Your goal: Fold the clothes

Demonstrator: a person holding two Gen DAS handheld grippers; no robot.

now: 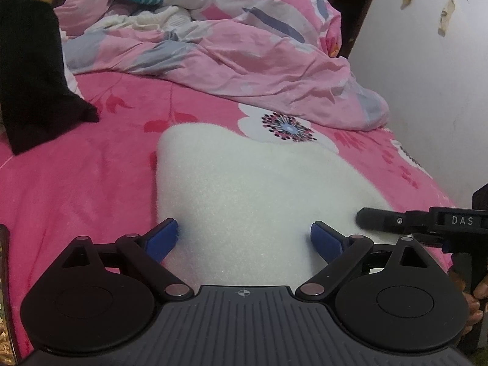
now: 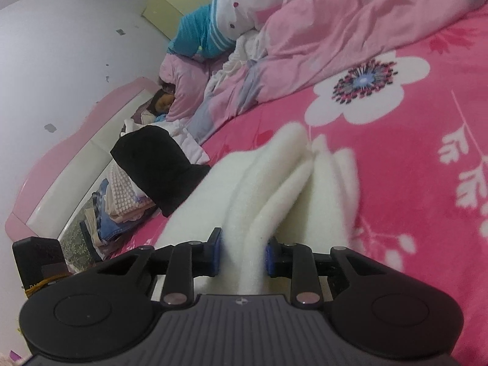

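Two grippers: left [image 1: 244, 238] spread, right [image 2: 242, 256] pinching white fleece [image 2: 274, 183] (black garment [image 1: 30, 70] well apart).

Left tongs [image 1: 244, 238] spread wide over white fleece garment [image 1: 244, 189], pink floral blanket [image 1: 91, 189]

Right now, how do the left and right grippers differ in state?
The left gripper is open, its blue pads spread wide over the white garment; the right gripper is shut on a bunched fold of that garment. Left holds nothing; right pinches cloth. Both have blue pads and work the same garment on the pink bed.
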